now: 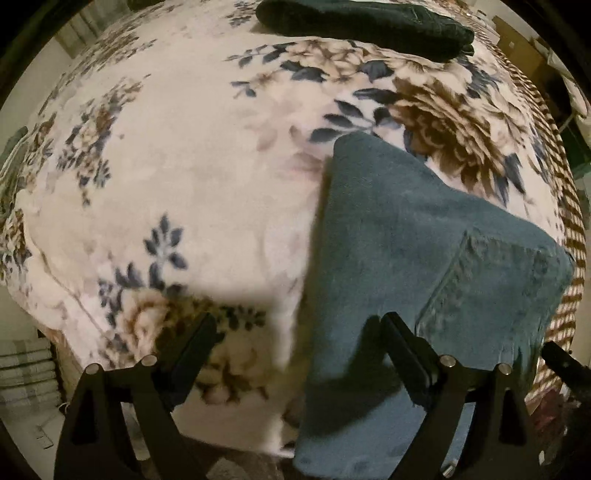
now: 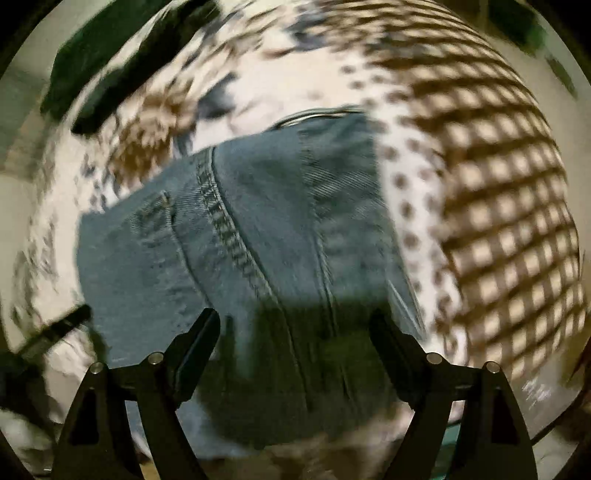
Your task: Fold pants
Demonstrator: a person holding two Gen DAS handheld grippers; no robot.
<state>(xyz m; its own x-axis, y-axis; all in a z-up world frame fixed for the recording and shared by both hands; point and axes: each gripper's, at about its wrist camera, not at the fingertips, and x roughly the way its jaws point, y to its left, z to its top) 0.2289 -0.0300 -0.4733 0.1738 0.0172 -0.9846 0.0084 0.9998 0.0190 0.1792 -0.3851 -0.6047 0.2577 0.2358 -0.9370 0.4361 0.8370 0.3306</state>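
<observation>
Blue denim pants [image 1: 413, 251] lie folded on a floral blanket [image 1: 177, 155] on the bed, at the right of the left wrist view. My left gripper [image 1: 299, 325] is open above the pants' left edge, its right finger [image 1: 402, 350] over the denim. In the blurred right wrist view the pants [image 2: 251, 236] fill the middle, with a stitched seam and a waist ring showing. My right gripper [image 2: 293, 325] is open and empty just above the denim. The other gripper shows as a dark tip in the right wrist view [image 2: 55, 328].
A dark folded garment [image 1: 362, 26] lies at the far end of the bed, also in the right wrist view [image 2: 122, 55]. A brown checked border [image 2: 498, 206] runs along the blanket's right side. The bed's near edge and floor are below at left [image 1: 33, 424].
</observation>
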